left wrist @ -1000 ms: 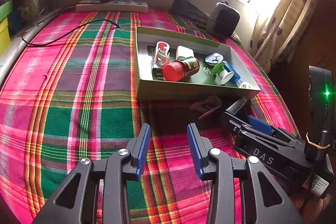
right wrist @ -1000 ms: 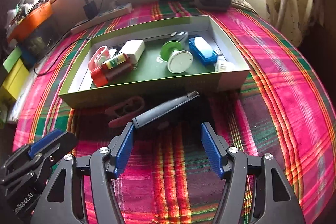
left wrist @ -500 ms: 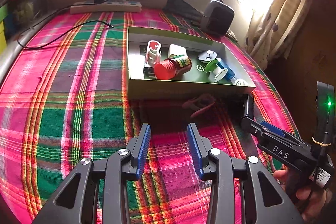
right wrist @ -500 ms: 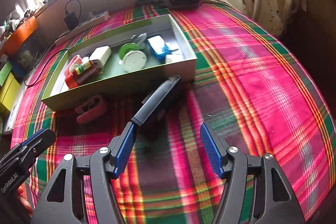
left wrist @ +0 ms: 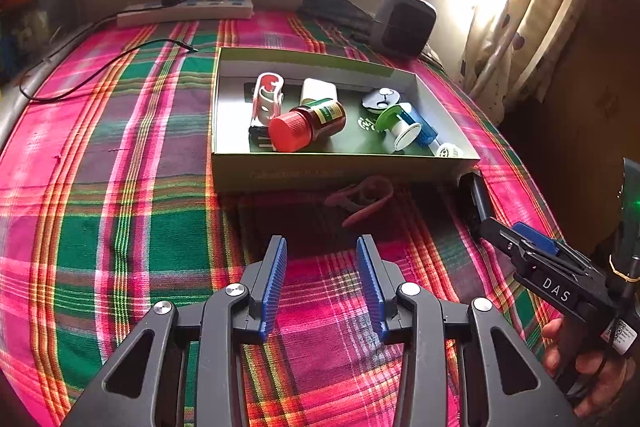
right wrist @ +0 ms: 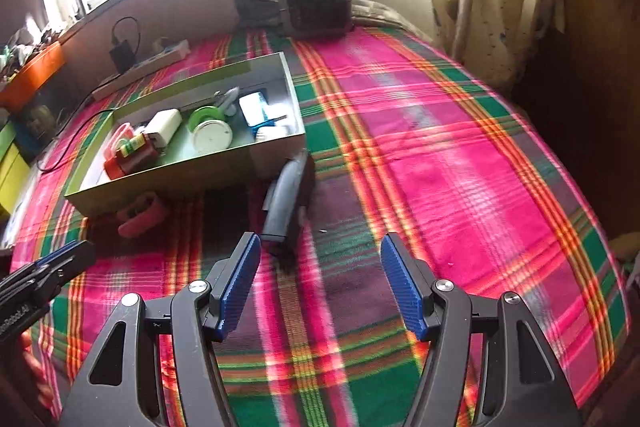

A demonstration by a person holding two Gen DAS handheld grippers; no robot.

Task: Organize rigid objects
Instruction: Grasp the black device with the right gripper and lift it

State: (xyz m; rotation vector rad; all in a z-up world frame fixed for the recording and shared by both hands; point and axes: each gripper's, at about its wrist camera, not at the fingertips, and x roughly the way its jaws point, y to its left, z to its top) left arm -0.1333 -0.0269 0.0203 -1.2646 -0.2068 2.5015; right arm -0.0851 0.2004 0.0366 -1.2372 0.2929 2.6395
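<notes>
My right gripper (right wrist: pixel 320 283) hovers over the bed, jaws spread wide and empty, the left gripper (left wrist: pixel 322 283) narrower but empty too — the black trimmer (right wrist: pixel 286 203) lies just outside the box (right wrist: pixel 168 183), so I'd straddle its body squarely before closing.

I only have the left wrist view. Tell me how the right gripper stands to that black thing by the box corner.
Observer: The right gripper is open, with nothing between its fingers.
Operator: Give me the black thing's lie.
Observer: The long black tool lies flat on the plaid bedspread, far end at the green box's near corner, near end pointing towards the gripper.
Operator: Say whether it is centred.
Observer: No. Its near end sits just ahead of the blue pad on the box's side, off the middle of the gap.
</notes>
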